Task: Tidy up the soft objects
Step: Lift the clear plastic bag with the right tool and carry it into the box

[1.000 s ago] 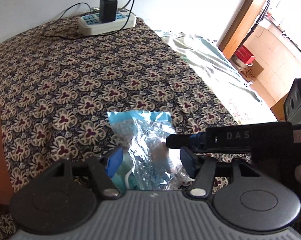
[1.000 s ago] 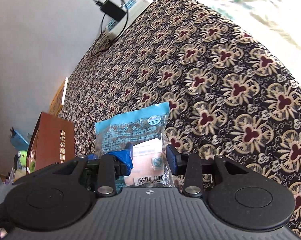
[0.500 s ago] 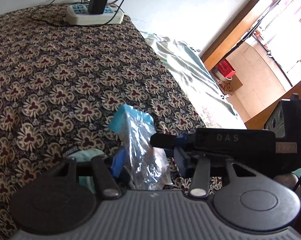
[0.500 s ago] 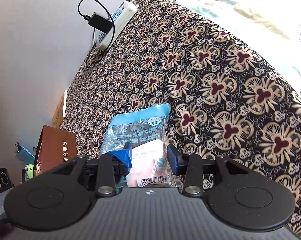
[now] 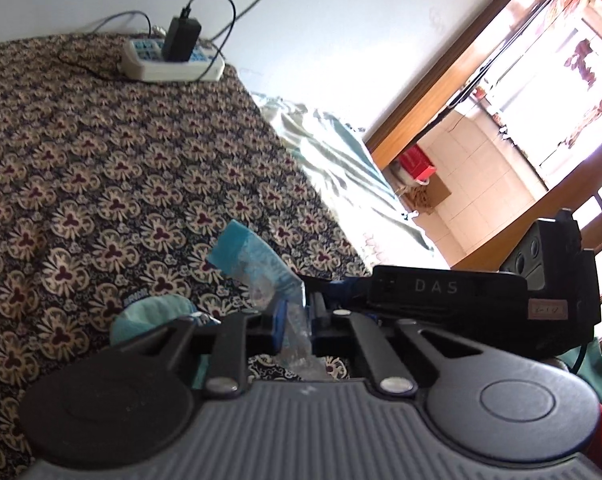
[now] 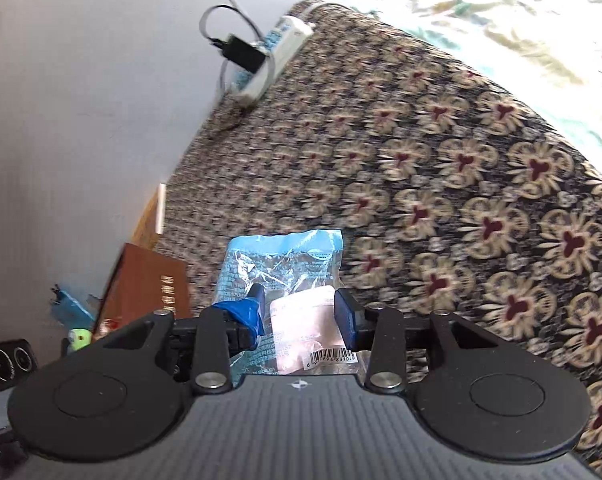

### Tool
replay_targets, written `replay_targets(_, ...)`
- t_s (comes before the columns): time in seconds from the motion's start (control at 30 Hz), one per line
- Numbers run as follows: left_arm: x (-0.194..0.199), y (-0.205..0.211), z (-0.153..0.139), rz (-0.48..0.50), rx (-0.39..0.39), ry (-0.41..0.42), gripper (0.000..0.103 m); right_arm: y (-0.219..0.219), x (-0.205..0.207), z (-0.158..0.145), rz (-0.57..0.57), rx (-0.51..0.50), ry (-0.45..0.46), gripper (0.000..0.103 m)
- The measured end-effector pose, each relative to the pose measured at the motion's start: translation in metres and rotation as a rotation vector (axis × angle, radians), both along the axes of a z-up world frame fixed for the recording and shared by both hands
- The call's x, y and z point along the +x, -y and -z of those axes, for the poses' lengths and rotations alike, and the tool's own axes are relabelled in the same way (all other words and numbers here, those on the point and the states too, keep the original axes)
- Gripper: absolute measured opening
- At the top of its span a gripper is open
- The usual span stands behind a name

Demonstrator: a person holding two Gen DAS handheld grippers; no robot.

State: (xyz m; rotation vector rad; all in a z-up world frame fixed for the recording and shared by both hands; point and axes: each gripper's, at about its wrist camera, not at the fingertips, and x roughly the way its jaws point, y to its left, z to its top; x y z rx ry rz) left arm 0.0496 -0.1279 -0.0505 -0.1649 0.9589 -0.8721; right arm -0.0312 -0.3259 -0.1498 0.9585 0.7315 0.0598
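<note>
Looking through the left wrist view: left gripper (image 5: 295, 320) has its jaws pinched tight on the plastic packet (image 5: 261, 272), which stands edge-on between the pads, blue header end tilted up and away. Right gripper (image 5: 441, 300) crosses in from the right, its body just beside the packet — contact point hidden behind the left fingers. A teal cloth (image 5: 149, 314) lies bunched on the floral bedspread (image 5: 101, 160), just left of the left gripper. Bedspread is bare up to the power strip (image 5: 173, 62) at the far edge by the wall; its right edge drops to a pale green sheet (image 5: 341, 160).

Right wrist view: right gripper (image 6: 299, 312) has its jaws set apart on both sides of the packet (image 6: 285, 264), pads against the film — a grip, not a hard squeeze. Packet's barcode end sits at the gripper base, blue header pointing forward. Brown box (image 6: 149, 284) stands close on the left; floral bedspread (image 6: 461, 200) is uncluttered ahead and right, though blurred.
</note>
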Motion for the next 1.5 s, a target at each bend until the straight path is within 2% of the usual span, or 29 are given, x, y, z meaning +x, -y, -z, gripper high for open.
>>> replay_targets(0.23, 0.001, -0.051, -0.046, -0.072, -0.086, 0.068, 0.001, -0.041, 0.017, -0.04, -0.062, 0.012, 0.1, 0.023)
replay_targets(0.47, 0.014, -0.124, -0.088, -0.175, -0.131, 0.162, 0.001, -0.098, 0.06, -0.085, -0.182, -0.024, 0.214, 0.023)
replay_targets(0.6, 0.026, -0.168, -0.103, -0.243, -0.146, 0.207, 0.001, -0.135, 0.086, -0.106, -0.252, -0.068, 0.273, 0.023)
replay_targets(0.73, 0.042, -0.21, -0.107, -0.306, -0.176, 0.219, 0.001, -0.169, 0.11, -0.12, -0.32, -0.115, 0.312, 0.023)
replay_targets(0.93, 0.076, -0.257, -0.093, -0.369, -0.24, 0.166, 0.001, -0.212, 0.148, -0.124, -0.376, -0.216, 0.328, 0.023)
replay_targets(1.13, 0.111, -0.291, -0.052, -0.431, -0.284, 0.053, 0.001, -0.246, 0.183, -0.112, -0.406, -0.356, 0.278, 0.023)
replay_targets(1.3, 0.136, -0.303, -0.015, -0.489, -0.227, -0.027, 0.001, -0.269, 0.2, -0.098, -0.423, -0.449, 0.238, 0.023)
replay_targets(1.4, 0.145, -0.306, -0.004, -0.516, -0.189, -0.039, 0.001, -0.278, 0.21, -0.088, -0.431, -0.473, 0.217, 0.023)
replay_targets(1.5, 0.153, -0.298, 0.003, -0.518, -0.112, -0.03, 0.002, -0.285, 0.221, -0.079, -0.431, -0.494, 0.189, 0.022)
